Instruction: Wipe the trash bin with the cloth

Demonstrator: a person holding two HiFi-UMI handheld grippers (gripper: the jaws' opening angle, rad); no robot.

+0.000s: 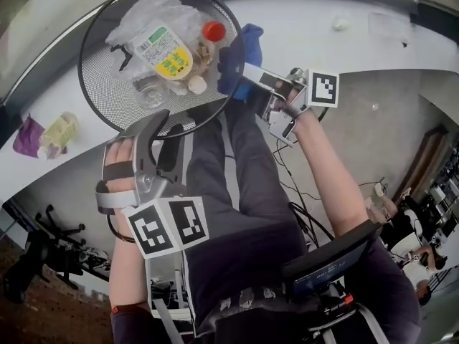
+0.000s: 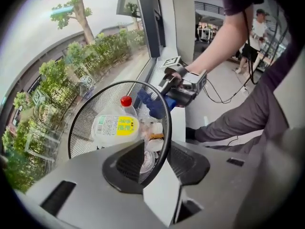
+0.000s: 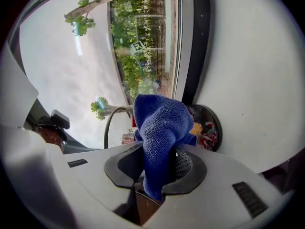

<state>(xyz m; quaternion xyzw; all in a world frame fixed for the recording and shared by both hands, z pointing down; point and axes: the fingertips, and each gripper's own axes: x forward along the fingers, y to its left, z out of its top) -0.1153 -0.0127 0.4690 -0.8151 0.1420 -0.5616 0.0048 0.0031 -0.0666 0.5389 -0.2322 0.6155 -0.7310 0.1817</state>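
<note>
Left gripper (image 1: 161,129), near and left in the head view, has its jaws closed on the near rim of the trash bin (image 1: 97,84): one pad lies inside the mesh wall and the other outside, with the black rim hoop running between them. Right gripper (image 1: 249,77) is clamped on a bunched blue cloth (image 1: 237,52), which bulges out ahead of its jaws and rests against the right side of the bin's rim.

The bin is a round, black wire-mesh basket at the far left, just beyond the person's knees, with its mouth turned toward the head camera. Whether it stands on the floor or is lifted cannot be told. Inside lie a plastic bottle (image 1: 168,52) with a red cap, clear wrappers and other small litter.

Handling, as a judgement: the bin is probably light and fairly stiff, though thin mesh may flex under pressure. The rim hoop is its firmest part and the sensible place to hold it, as here. Loose litter would shift or spill if the bin were tipped far. The cloth is soft and pliable. It is best gripped at its gathered middle, so that a free pad meets the wire. Its fibres may catch on the mesh, so light strokes along the rim suit it.
</note>
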